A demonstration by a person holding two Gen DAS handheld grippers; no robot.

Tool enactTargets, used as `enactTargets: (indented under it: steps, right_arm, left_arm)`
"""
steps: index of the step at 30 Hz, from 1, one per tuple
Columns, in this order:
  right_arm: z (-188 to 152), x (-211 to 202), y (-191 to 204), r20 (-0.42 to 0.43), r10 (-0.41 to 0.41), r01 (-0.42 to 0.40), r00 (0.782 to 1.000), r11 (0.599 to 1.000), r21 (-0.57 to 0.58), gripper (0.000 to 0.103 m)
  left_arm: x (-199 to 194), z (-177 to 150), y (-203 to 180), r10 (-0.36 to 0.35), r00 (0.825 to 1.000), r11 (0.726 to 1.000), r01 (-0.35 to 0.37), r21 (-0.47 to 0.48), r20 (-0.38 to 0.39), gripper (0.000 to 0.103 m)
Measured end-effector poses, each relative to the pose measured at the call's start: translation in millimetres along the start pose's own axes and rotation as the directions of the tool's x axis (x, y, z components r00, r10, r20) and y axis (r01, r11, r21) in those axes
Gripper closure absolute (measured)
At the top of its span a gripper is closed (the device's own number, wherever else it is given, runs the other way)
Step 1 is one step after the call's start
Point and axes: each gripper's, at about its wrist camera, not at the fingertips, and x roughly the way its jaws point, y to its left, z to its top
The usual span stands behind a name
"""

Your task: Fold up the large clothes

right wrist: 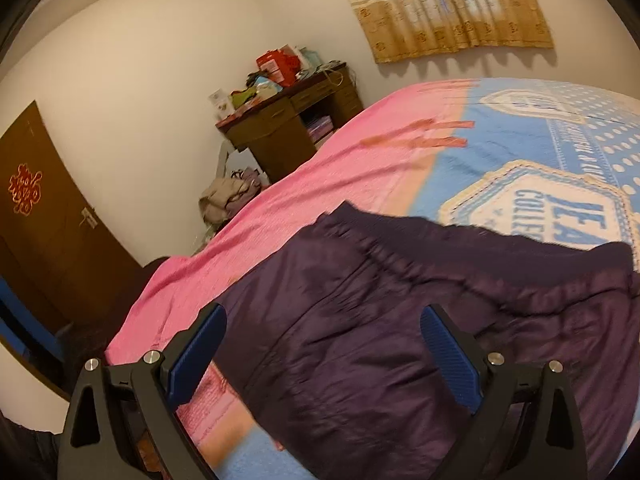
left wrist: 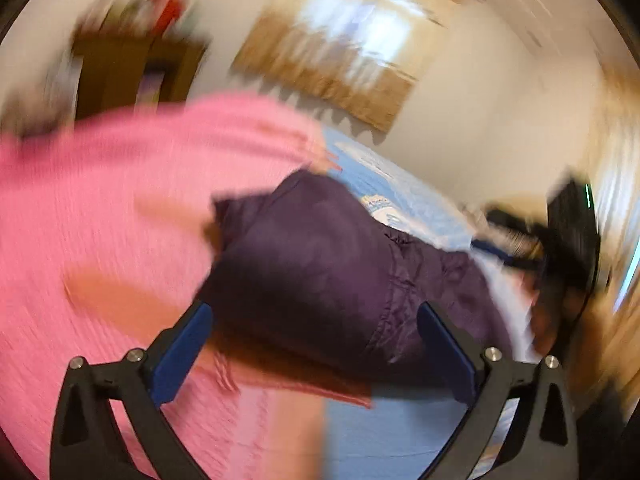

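While the dark purple garment lies spread on the bed, partly over a pink blanket and partly over the blue printed cover, both grippers hover above it. On the left gripper and the right gripper the jaws stand spread wide, pinching nothing. Against the far wall, a cluttered brown desk stands beside the bed.

I am seeing the purple garment lying bunched across the near part of the bed, filling the space ahead of both tools. The pink sheet and blue cover beyond it are lying flat and bare. A cluttered desk is standing against the wall past the bed's far edge.
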Motion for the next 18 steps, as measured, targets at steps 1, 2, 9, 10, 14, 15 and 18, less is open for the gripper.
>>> enactTargets:
  steps: [1,2,9,10,14,15,18]
  right_arm:
    - [-2.2,0.9,2.5,-0.001,0.002,-0.002,1.0,1.0,-0.003,0.005]
    - [-5.5,1.4,5.4,-0.005,0.003,-0.003,1.0,1.0,-0.006,0.005]
    - [-22.1,-3.5,7.3,-0.017,-0.035,0.034,0.999,0.999,-0.025,0.005]
    - [-24.2,-3.7,3.3,-0.018,-0.04,0.04,0.999,0.999,-0.013,0.005]
    - [-30.2,-3.4,-9.7,-0.014,-0.057,0.058,0.998,0.998,0.01,0.005]
    - [-31.5,-2.7,-12.9,-0.009,-0.061,0.061,0.998,0.998,0.014,0.005]
    - [-34.0,2.4,-20.3,0.004,-0.05,0.05,0.999,0.998,0.038,0.005]
  left_arm:
    - [8.8,1.1,6.0,-0.023,1.0,0.999,0.022,-0.042,-0.007,0.0]
    - [15.3,-3.4,8.0,-0.029,1.0,0.997,0.028,-0.074,-0.006,0.0]
    - [75.3,1.3,22.3,-0.086,0.994,0.941,0.061,-0.334,-0.062,0.0]
    - [82.2,1.4,22.4,-0.082,0.994,0.933,0.051,-0.356,-0.071,0.0]
    - [55.6,-14.8,20.2,-0.075,0.992,0.92,0.029,-0.392,-0.102,0.0]
    - [56.4,-19.0,20.4,-0.078,0.991,0.913,0.029,-0.406,-0.104,0.0]
    - [48.9,-32.5,12.3,-0.068,0.994,0.913,0.029,-0.406,-0.081,0.0]
